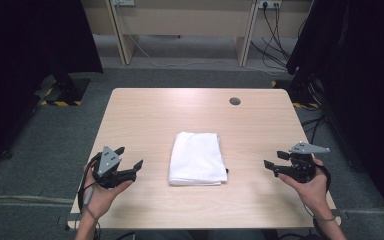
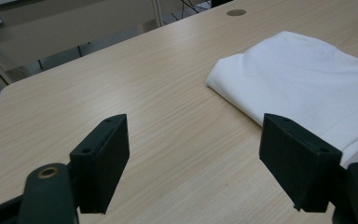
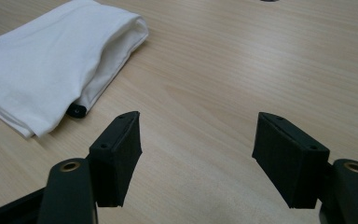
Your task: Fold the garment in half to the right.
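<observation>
The folded white towel (image 1: 197,158) lay flat at the table's middle, a small black tab peeking from under its near edge. The left gripper (image 1: 128,162) and right gripper (image 1: 274,165) flanked it, apart from it, jaws wide and empty, likely poised to start. Beneath: a pale wooden table (image 1: 150,110), grey carpet (image 1: 40,135), dark curtains.

I see a light wood desk (image 1: 145,115) with a round cable hole (image 1: 235,101) near its far right corner. It stands on grey carpet (image 1: 55,145). Behind it runs a pale wooden bench (image 1: 180,22) with cables (image 1: 275,45) hanging from wall sockets (image 1: 270,4). Black curtains (image 1: 25,45) close off both sides, over stands with yellow-black hazard tape (image 1: 60,103). The light is even.
</observation>
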A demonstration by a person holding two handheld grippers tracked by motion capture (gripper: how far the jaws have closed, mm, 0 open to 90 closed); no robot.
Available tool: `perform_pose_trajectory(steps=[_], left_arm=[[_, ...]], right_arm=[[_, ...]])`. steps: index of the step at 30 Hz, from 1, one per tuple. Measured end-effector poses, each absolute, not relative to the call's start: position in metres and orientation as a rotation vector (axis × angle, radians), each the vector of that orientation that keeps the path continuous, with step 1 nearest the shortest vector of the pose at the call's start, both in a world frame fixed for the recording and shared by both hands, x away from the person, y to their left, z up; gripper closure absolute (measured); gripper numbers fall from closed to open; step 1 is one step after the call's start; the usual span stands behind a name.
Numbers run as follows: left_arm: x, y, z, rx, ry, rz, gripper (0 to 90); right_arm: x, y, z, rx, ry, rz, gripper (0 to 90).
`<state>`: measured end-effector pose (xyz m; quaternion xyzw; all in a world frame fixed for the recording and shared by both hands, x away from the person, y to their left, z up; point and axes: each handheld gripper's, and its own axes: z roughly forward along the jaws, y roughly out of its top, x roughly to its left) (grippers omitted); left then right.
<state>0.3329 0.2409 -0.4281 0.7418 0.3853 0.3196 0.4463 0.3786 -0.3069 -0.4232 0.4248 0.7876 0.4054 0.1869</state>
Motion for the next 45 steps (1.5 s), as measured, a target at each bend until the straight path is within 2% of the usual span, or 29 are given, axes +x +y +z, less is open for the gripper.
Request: perform_pose_trajectory(steps=[45], left_arm=[[0.324,0.261,-0.454,1.807,1.043,0.778,23.4]], right_arm=[[0.368,-0.345,-0.448,1.332,2.154,1.115,29.6]])
